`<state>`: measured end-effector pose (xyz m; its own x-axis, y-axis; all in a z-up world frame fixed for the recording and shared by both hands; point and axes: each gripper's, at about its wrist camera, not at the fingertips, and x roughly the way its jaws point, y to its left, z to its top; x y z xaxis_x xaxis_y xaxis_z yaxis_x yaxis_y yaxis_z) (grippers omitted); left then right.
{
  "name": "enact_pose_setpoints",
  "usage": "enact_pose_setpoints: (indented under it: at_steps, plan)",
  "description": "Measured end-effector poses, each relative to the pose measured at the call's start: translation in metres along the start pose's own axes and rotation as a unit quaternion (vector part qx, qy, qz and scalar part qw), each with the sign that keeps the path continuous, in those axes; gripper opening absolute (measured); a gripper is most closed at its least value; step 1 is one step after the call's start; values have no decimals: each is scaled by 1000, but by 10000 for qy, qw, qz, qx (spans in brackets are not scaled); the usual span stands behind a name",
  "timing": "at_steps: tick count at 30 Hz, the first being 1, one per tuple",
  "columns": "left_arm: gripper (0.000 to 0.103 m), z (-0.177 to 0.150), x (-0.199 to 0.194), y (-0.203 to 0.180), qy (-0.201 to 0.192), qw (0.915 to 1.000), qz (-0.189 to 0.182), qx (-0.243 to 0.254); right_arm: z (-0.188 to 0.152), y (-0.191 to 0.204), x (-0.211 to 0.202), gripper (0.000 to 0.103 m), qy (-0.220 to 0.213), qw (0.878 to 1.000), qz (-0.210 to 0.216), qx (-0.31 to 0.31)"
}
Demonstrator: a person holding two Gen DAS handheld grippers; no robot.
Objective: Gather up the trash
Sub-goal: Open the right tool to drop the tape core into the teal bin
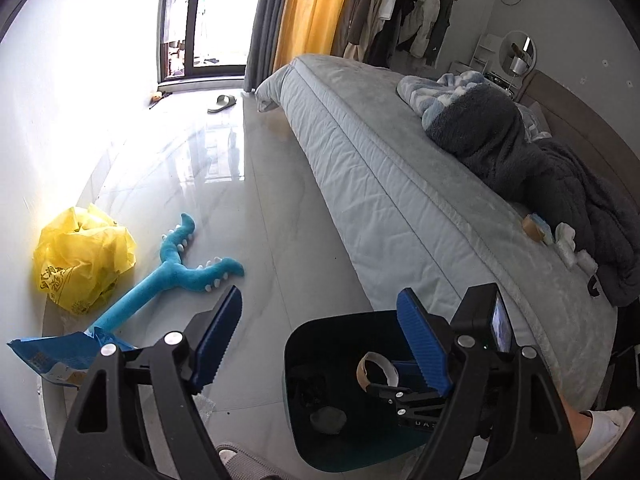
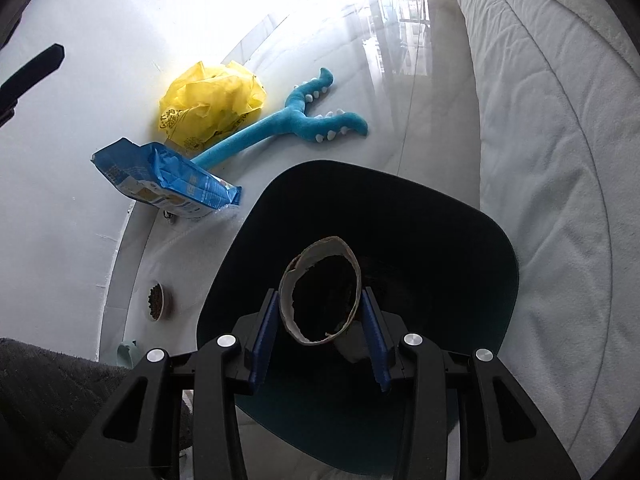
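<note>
My right gripper (image 2: pixel 320 330) is shut on a cardboard tape ring (image 2: pixel 320 292) and holds it over the open mouth of a dark trash bin (image 2: pixel 460 216). The ring (image 1: pixel 378 372) and the right gripper (image 1: pixel 404 400) also show in the left wrist view, over the bin (image 1: pixel 320 344). My left gripper (image 1: pixel 316 344) is open and empty above the floor beside the bin. A crumpled yellow plastic bag (image 1: pixel 82 258) (image 2: pixel 208 100) and a torn blue snack packet (image 1: pixel 52 354) (image 2: pixel 168 178) lie on the floor by the wall. Crumpled wrappers (image 1: pixel 568 240) lie on the bed.
A blue plush toy (image 1: pixel 176 272) (image 2: pixel 296 120) lies on the floor between the bag and the bin. The bed (image 1: pixel 380 168) (image 2: pixel 540 140) runs along the right. A small bowl of pet food (image 2: pixel 157 302) stands near the wall. A slipper (image 1: pixel 222 103) lies by the window.
</note>
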<state>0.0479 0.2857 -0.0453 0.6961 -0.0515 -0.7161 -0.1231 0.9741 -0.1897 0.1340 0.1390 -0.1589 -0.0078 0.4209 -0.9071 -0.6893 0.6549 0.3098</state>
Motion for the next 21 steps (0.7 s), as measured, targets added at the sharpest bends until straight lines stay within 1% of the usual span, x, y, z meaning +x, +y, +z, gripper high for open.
enact_pose_setpoints:
  at_steps: [6,9,10,15,17,19,21]
  plan:
    - [82,8,-8,-12,-258,9996,-5,90,-9,5,1,44,159,9999,8,-55]
    - [82,12,-11,-17,-291,9995,-48,69,-8,5,-5,53,128,9999,30,-51]
    - [82,14,-12,-20,-303,9995,-84,62,-8,5,-8,53,106,9999,38,-47]
    - [83,27,-24,-31,-537,9985,-119,45,-6,1,-31,54,-129,9999,84,-1]
    - [84,33,-27,-37,-652,9978,-126,7,-4,3,-46,56,-268,9995,134,-46]
    - [84,38,-27,-43,-733,9972,-125,-23,-2,4,-64,61,-438,9988,188,-76]
    - [85,43,-26,-51,-800,9967,-140,-7,-3,2,-83,62,-618,9978,181,-127]
